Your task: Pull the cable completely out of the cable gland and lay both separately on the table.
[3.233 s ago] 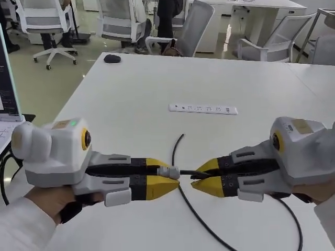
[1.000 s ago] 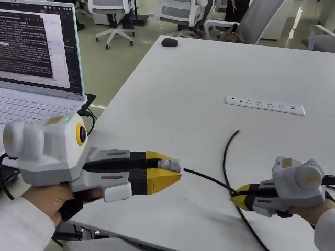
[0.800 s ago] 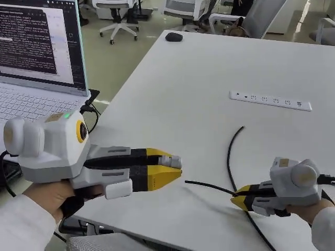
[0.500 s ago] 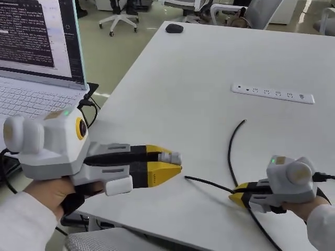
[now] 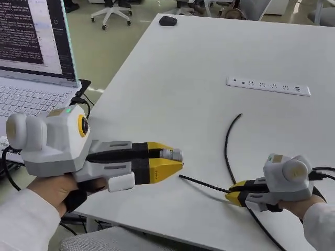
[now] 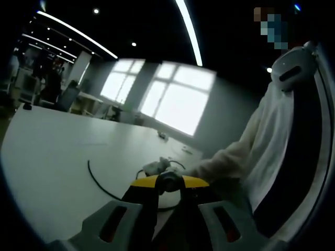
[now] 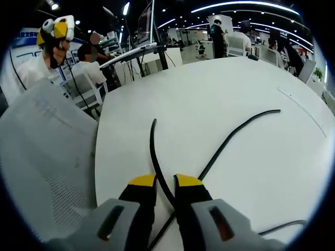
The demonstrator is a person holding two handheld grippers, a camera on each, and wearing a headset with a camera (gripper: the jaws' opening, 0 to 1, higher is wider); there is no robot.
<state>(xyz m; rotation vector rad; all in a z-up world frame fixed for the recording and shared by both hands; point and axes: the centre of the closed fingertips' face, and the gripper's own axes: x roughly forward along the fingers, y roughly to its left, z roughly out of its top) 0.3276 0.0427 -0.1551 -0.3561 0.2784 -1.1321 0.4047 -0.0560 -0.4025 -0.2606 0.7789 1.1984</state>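
My left gripper [image 5: 178, 159] hovers above the table's near left edge, shut on the small grey cable gland [image 5: 171, 155] at its yellow tips; in the left gripper view the gland [image 6: 168, 181] sits between the jaws of the gripper [image 6: 167, 183]. My right gripper [image 5: 229, 197] rests low at the table's near right, shut on the black cable [image 5: 227, 141]. The cable's free end [image 5: 181, 177] lies a short way apart from the gland. In the right gripper view the cable [image 7: 155, 151] runs out from between the jaws of the gripper [image 7: 165, 184].
A white power strip [image 5: 267, 86] lies across the white table [image 5: 172, 78] further back. An open laptop [image 5: 31, 47] stands off the table's left edge. A dark mouse [image 5: 167, 21] sits at the far corner. A mesh chair [image 7: 47, 167] is close on the right gripper's left.
The cable has come out of the gland: earlier it ran into the gland, now its end lies free. My right gripper has drawn back to the right and sunk to the table.
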